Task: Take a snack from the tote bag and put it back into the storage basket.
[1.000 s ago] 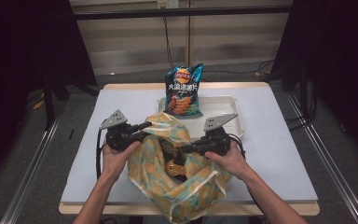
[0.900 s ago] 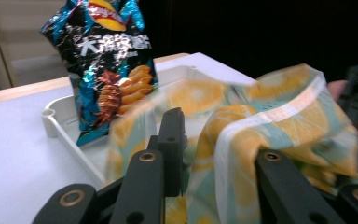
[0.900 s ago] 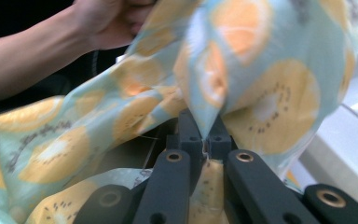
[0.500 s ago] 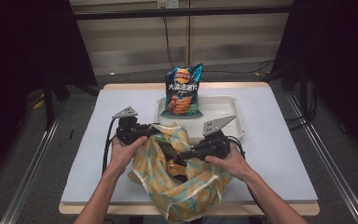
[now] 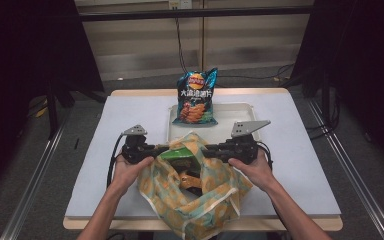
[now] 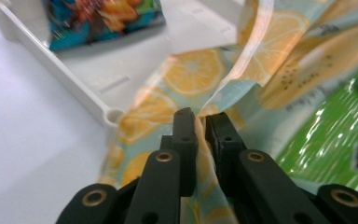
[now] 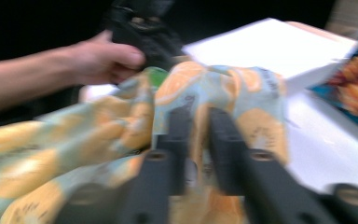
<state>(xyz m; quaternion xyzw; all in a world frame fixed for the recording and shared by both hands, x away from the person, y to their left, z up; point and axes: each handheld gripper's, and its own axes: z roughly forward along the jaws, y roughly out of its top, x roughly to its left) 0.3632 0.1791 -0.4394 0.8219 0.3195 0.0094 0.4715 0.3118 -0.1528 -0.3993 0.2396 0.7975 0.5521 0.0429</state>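
Observation:
A cloth bag (image 5: 195,200) printed with orange slices lies open at the table's front middle. Inside it are a green packet (image 5: 176,154) and an orange packet (image 5: 190,180). My left gripper (image 5: 164,150) grips the bag's left rim; its jaws have just been closing, and the fabric (image 6: 223,84) is pinched between them. My right gripper (image 5: 209,150) is shut on the opposite rim, with the fabric (image 7: 242,93) between its jaws. A blue chips bag (image 5: 196,97) stands in the white tray (image 5: 237,117) behind.
The tray's near corner (image 6: 109,114) lies just beyond the left gripper's jaws, and the chips bag (image 6: 102,18) lies farther off. The other hand and its gripper (image 7: 142,28) show across the bag. Bare table (image 5: 130,115) extends on both sides.
My left gripper has come down toward the table with the bag's rim and shifted slightly right. The right gripper has hardly moved. The bag's mouth sits lower.

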